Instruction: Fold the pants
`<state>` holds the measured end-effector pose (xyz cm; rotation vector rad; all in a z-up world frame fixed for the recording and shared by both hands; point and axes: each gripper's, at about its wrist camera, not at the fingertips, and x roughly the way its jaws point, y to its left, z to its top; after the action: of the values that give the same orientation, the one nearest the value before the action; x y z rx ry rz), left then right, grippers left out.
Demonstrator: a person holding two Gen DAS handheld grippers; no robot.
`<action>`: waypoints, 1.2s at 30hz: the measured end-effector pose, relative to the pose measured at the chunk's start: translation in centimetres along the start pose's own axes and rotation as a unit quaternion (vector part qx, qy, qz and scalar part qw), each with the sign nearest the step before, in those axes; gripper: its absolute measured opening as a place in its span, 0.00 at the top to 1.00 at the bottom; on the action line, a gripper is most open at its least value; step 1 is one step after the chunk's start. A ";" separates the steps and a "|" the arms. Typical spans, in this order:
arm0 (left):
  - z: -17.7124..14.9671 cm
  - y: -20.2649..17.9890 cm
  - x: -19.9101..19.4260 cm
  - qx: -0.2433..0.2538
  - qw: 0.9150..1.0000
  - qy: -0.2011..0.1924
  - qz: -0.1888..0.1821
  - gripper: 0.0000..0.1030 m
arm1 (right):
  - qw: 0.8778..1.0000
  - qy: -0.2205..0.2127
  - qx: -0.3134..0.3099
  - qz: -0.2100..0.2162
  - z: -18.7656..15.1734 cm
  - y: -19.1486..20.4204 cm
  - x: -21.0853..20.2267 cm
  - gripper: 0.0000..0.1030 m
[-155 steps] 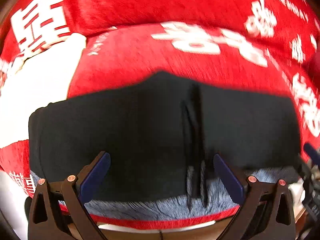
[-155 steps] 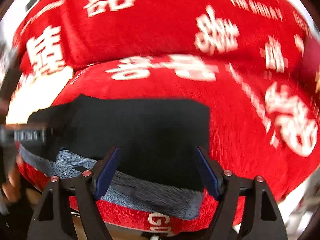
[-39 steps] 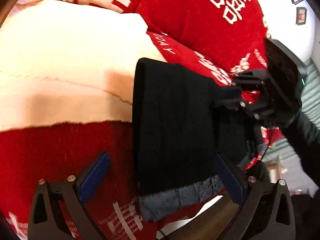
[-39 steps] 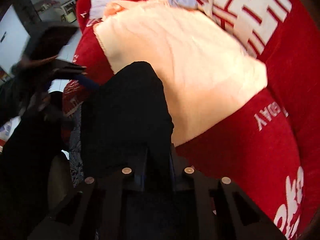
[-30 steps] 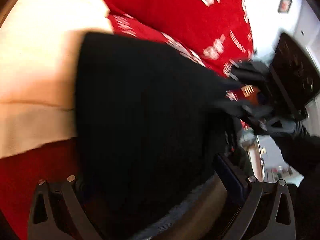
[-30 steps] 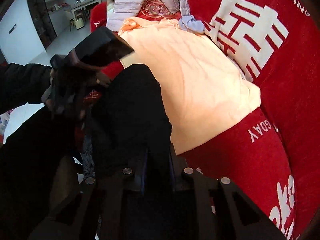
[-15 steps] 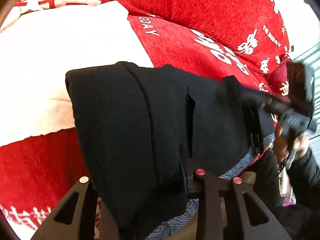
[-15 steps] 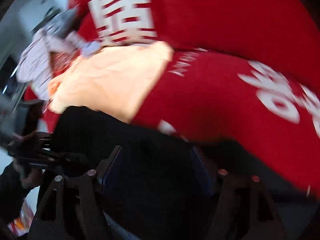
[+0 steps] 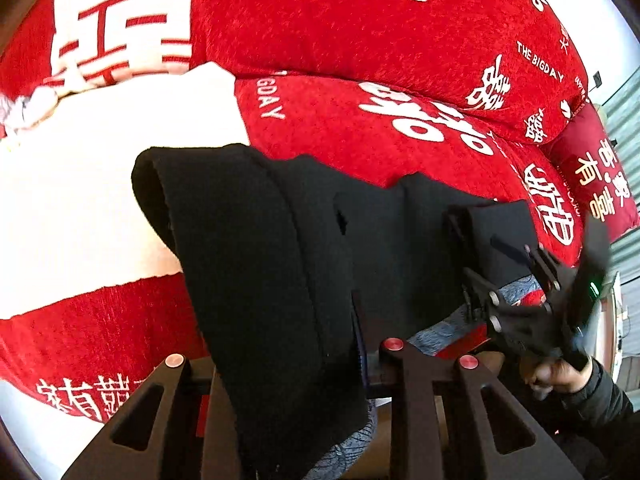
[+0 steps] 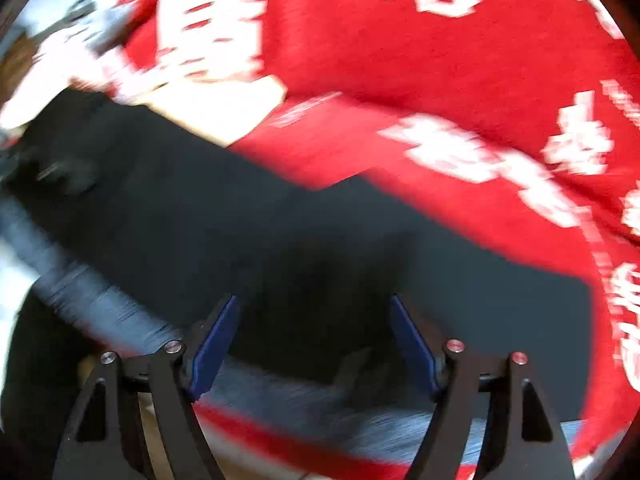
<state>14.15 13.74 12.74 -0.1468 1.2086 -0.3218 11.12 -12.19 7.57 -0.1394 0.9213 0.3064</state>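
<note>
The black pants [image 9: 260, 248] lie folded on the red sofa seat, with a grey fleece lining showing along the near edge. My left gripper [image 9: 288, 344] is shut on the folded left end of the pants, and the cloth drapes over its left finger. My right gripper [image 10: 314, 340] is open just above the pants [image 10: 280, 240], near their right end; this view is blurred. The right gripper also shows in the left wrist view [image 9: 516, 280], at the right end of the pants.
The red sofa cover [image 9: 400, 128] with white characters spreads under and behind the pants. A cream blanket [image 9: 80, 184] lies to the left. A dark red cushion [image 9: 592, 176] sits at the far right. The sofa's front edge is just below the pants.
My right gripper has let go of the pants, opened and swung to face the sofa back. My left gripper has closed on the left fold and holds it.
</note>
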 end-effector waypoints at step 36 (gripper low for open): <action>5.7 -37.6 15.0 0.168 0.975 0.125 0.073 0.80 | 0.975 -0.004 0.203 -0.090 -12.3 -22.6 -4.1 0.15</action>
<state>17.97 -26.97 11.87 0.2828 1.3856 -0.4193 6.68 -37.47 3.20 0.1544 0.9387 -0.0533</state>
